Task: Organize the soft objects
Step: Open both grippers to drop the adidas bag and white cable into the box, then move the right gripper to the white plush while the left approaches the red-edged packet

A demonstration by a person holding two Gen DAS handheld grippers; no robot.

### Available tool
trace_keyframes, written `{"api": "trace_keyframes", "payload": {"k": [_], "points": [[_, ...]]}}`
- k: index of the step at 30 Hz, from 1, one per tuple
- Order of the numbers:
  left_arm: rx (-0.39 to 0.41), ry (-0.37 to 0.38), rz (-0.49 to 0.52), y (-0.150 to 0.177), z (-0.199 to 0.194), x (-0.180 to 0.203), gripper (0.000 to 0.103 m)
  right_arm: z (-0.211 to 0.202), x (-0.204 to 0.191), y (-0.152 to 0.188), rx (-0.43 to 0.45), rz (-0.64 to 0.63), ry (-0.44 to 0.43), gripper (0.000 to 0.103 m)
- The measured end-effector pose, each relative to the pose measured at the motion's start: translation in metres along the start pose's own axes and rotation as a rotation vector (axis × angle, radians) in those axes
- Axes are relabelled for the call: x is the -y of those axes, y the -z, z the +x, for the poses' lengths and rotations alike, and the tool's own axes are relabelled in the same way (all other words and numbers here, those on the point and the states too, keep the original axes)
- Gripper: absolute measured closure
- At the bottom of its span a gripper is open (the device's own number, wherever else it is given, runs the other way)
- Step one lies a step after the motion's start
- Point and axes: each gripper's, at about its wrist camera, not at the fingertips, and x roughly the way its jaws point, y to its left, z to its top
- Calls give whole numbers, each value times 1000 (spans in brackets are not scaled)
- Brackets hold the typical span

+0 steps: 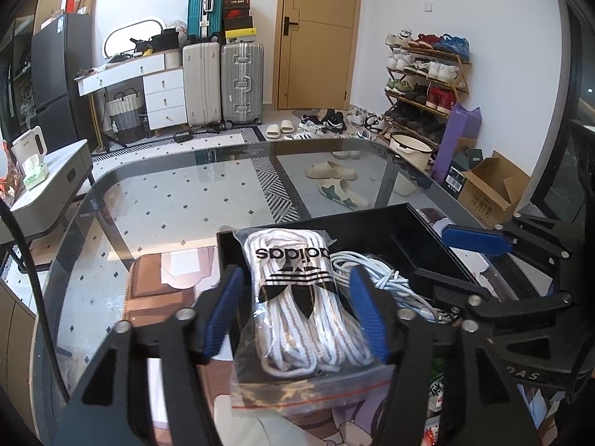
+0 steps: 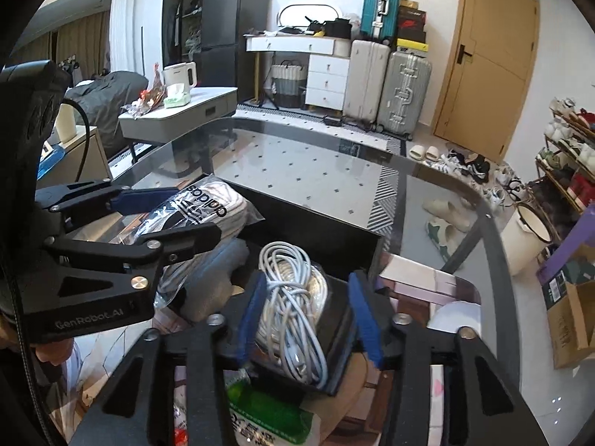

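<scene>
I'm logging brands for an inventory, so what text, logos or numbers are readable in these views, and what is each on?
"adidas", with trefoil logo: clear bag of white laces, seen upside down.
"GenRobot.AI": side of the left hand-held gripper.
"DAS", partial: body of the right hand-held gripper.
Green packet: print too blurred to read.
Cardboard box: characters too small to read.
Stacked shoe boxes: logos unreadable.

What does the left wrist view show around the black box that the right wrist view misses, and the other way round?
Left wrist only: the full printed face of the adidas lace bag, between the left gripper's fingers, and the brown mat beside the box.
Right wrist only: a green packet in front of the box, and the coiled white cable filling its own compartment.
Both: the black box, bag, cable and glass table.
</scene>
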Motion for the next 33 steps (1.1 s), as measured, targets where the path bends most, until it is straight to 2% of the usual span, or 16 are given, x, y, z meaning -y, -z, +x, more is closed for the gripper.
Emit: {"api": "trace_keyframes", "payload": {"k": [1,3,5,9,22,33], "points": [[1,-1,6,1,-2,1,39,-3,2,2,2,7,-2,46],[4,-8,9,2,-5,1,26,-10,4,9,14,32,7,24],[21,-15,7,4,-10,0,11,-19,6,14,40,57,28,14],[36,-20,4,7,-21,-2,0,-34,12,24,61,98,27,2],[66,-31,-16,27,-58,-8,0,-62,13,53,62,133,18,1],[42,-34,-47,55,-70,-13,0,-74,13,81,28,174,11,1]]}}
